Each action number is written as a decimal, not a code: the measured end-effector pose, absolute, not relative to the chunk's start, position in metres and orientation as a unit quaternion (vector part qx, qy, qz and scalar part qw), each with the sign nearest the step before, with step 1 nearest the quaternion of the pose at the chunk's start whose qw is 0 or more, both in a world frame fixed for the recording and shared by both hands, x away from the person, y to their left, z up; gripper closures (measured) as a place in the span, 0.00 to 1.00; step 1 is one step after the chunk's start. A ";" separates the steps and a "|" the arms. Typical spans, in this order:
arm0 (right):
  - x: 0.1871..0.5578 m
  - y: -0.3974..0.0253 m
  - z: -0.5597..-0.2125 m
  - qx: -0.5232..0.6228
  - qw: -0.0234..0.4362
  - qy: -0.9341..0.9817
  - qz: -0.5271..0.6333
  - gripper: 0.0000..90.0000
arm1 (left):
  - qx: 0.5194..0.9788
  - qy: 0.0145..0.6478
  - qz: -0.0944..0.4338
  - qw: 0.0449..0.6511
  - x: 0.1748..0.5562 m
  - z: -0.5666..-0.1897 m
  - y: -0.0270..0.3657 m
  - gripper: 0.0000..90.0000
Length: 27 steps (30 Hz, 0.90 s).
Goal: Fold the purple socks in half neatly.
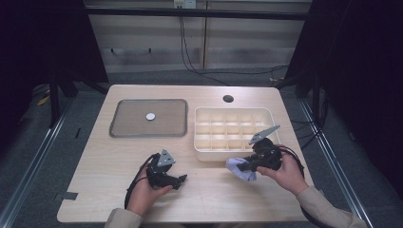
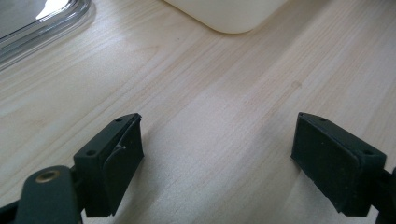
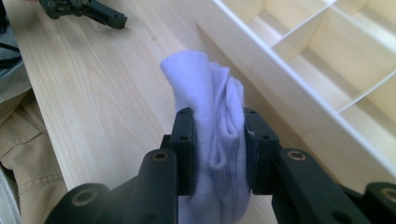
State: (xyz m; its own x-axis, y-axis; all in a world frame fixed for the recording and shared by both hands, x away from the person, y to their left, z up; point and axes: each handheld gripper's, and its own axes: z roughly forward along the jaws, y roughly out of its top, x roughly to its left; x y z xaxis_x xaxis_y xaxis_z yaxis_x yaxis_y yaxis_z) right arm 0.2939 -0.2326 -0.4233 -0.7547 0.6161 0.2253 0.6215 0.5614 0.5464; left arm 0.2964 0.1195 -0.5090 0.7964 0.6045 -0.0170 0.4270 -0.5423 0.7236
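A folded pale lilac sock (image 3: 212,116) is pinched between the black jaws of my right gripper (image 3: 218,149), which is shut on it. From above, that sock (image 1: 240,167) hangs just in front of the cream divided tray (image 1: 270,115), with the right gripper (image 1: 243,166) low over the table. My left gripper (image 1: 183,179) rests near the front left of the table, open, with nothing between its fingers (image 2: 114,158). In the left gripper view only bare wood lies between the jaws. The left gripper (image 3: 109,17) also appears far off in the right gripper view.
A grey flat tray (image 1: 121,128) lies at the back left with a small white disc (image 1: 150,116) on it. The cream tray (image 3: 299,88) has several empty compartments. A round hole (image 1: 228,99) is in the tabletop behind it. Cables run across the floor beyond the table.
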 end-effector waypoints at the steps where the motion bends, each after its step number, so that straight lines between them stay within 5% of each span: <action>1: 0.295 -0.233 -0.421 -0.349 0.002 -0.883 -0.313 0.77 | 0.870 0.296 0.118 0.376 0.296 -0.509 0.120 0.17; 27: 0.327 -0.285 -0.383 -0.419 -0.061 -0.842 -0.335 0.77 | 0.870 0.297 0.118 0.376 0.297 -0.509 0.119 0.17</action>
